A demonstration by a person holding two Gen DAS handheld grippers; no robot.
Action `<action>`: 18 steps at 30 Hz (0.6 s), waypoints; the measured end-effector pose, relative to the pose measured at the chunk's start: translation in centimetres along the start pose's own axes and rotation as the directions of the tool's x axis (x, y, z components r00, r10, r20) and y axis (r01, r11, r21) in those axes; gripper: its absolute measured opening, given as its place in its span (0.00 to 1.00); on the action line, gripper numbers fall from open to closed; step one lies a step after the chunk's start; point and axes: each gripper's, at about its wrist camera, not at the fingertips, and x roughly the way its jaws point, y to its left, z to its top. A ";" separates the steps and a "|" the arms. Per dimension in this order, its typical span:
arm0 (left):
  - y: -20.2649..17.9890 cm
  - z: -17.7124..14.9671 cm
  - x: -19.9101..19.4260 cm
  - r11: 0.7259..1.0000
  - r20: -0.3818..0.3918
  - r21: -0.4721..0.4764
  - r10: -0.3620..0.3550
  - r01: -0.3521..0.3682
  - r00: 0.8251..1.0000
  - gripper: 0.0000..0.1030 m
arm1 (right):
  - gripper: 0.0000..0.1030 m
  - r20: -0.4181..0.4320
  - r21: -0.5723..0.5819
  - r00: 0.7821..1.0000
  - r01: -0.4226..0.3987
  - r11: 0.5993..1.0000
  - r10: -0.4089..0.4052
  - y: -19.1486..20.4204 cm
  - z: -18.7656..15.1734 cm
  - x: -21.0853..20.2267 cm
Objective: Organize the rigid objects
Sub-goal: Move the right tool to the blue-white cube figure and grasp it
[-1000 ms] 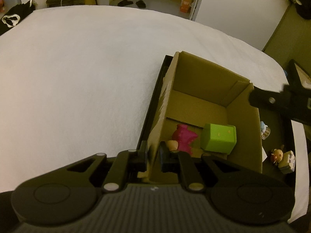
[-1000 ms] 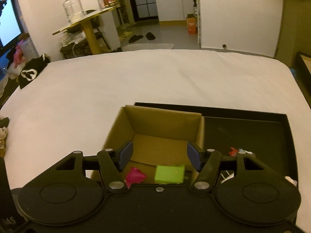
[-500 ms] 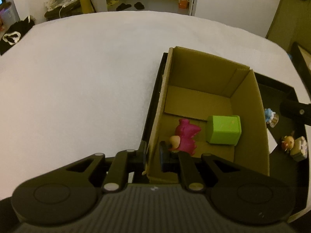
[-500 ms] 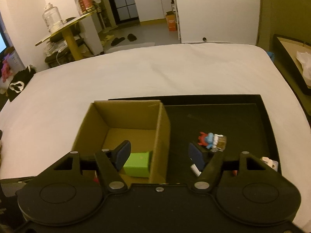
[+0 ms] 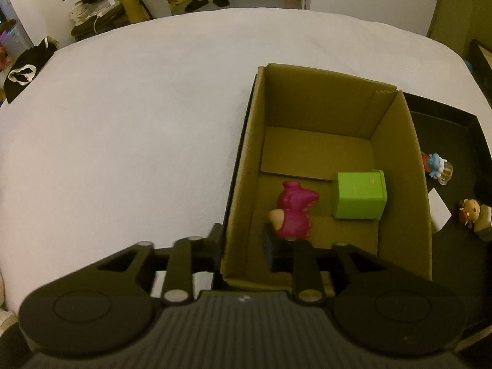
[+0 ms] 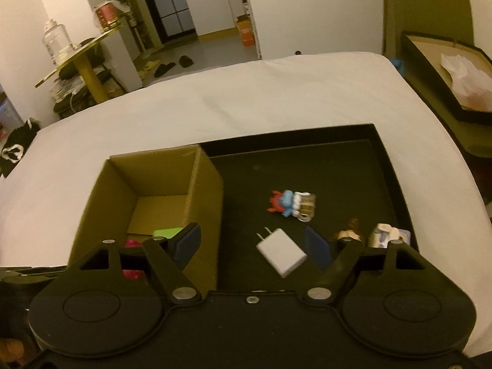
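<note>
The cardboard box [image 5: 396, 166] stands at the left end of a black tray [image 6: 381, 160] on the bed and holds a pink figurine [image 5: 295, 212] and a green cube [image 5: 359, 195]. The left gripper [image 5: 243, 243] straddles the box's left wall, its jaws opening off it. The right gripper [image 6: 255, 243], jaws opening and empty, hovers over the white charger [image 6: 281, 253] just right of the box. This looks like the next pickup: lower, centre the charger, close. Three small figurines wait farther right.
</note>
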 end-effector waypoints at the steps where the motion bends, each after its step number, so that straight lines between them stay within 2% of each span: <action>1: -0.2 0.0 0.0 1.000 0.000 0.006 0.007 -0.007 1.000 0.44 | 0.75 0.001 0.005 1.000 0.004 1.000 -0.004 -0.4 -0.1 0.1; 4: -0.7 0.0 -0.2 0.999 0.005 0.027 0.033 -0.033 0.999 0.60 | 0.76 -0.003 0.026 1.000 0.015 1.000 -0.015 -1.8 -0.5 0.3; 9: -1.6 0.0 -0.4 0.994 0.018 0.064 0.084 -0.085 0.996 0.74 | 0.77 -0.015 0.069 0.999 0.039 0.997 -0.038 -4.0 -1.2 0.8; 18: -2.8 0.1 -0.3 0.986 0.027 0.098 0.133 -0.135 0.991 0.79 | 0.80 -0.015 0.143 0.997 0.083 0.986 -0.082 -7.6 -2.3 1.9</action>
